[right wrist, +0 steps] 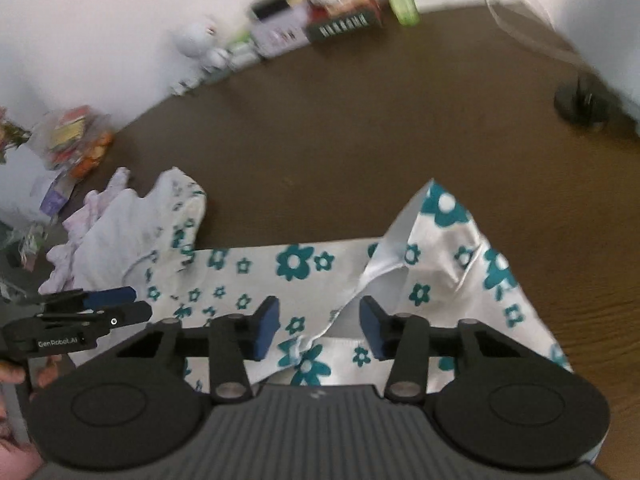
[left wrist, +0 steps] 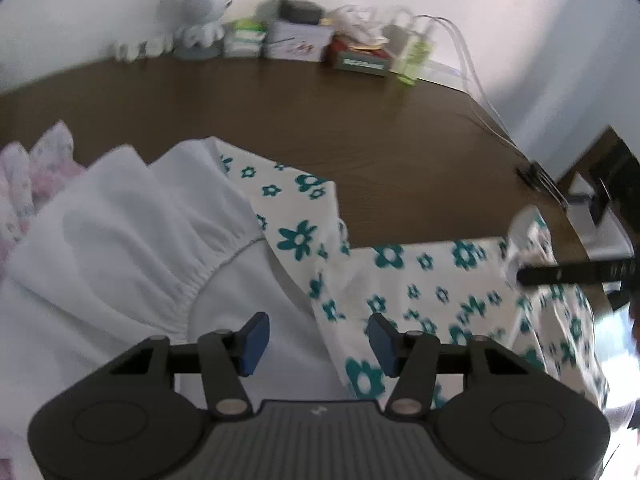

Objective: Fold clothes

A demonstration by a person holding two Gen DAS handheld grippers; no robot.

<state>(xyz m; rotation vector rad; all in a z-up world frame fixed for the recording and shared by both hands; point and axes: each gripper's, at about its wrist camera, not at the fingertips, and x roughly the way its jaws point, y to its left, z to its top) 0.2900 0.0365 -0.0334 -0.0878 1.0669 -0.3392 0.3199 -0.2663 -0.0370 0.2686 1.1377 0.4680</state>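
1. Our left gripper and right gripper hover half open, holding nothing, above the floral garment.
2. We should pinch its near hem evenly.
3. Beyond it lies bare table.

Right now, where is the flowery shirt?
The white garment with teal flowers lies on the brown table under both open grippers, beside the plain white garment on its left.
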